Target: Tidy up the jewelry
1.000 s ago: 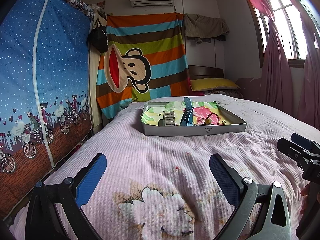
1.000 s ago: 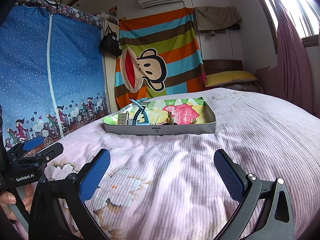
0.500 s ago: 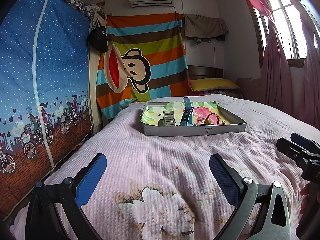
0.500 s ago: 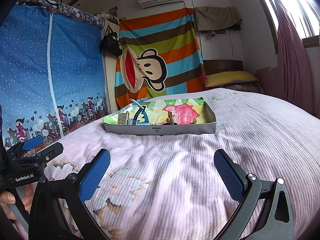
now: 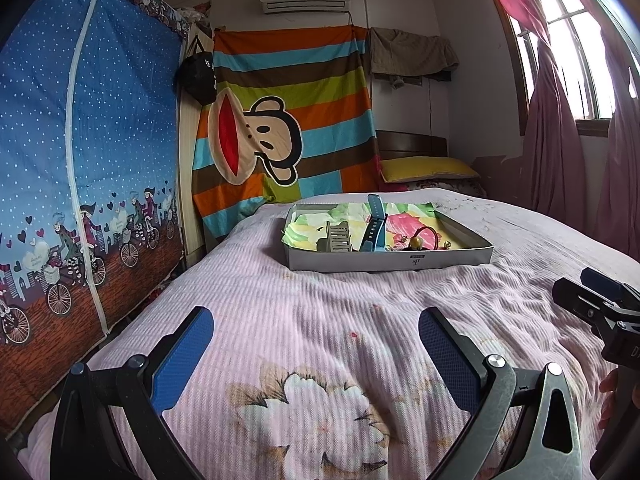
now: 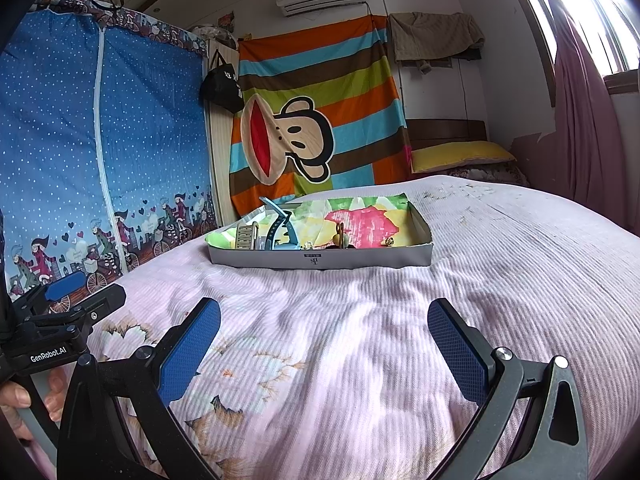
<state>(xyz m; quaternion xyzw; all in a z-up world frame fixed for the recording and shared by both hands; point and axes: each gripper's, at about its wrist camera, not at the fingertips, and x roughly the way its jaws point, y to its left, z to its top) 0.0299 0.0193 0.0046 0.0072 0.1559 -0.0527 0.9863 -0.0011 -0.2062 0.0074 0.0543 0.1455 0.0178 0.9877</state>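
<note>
A shallow grey box [image 5: 448,259] lined with colourful paper sits on the bed ahead; it also shows in the right wrist view [image 6: 260,259]. It holds a blue watch band [image 5: 374,224] [image 6: 278,226], a metal link bracelet [image 5: 339,237] [image 6: 246,236], a dark red cord loop with a small bell [image 5: 420,238] and other small trinkets [image 6: 340,234]. My left gripper [image 5: 314,344] is open and empty, low over the bedspread, well short of the box. My right gripper [image 6: 324,340] is open and empty beside it.
The bed has a pink ribbed bedspread [image 5: 320,304] with a flower print. A blue fabric wardrobe [image 5: 80,160] stands to the left. A striped monkey blanket [image 5: 288,128] hangs behind. A yellow pillow [image 5: 428,168] lies at the head. Pink curtains [image 5: 560,140] hang on the right.
</note>
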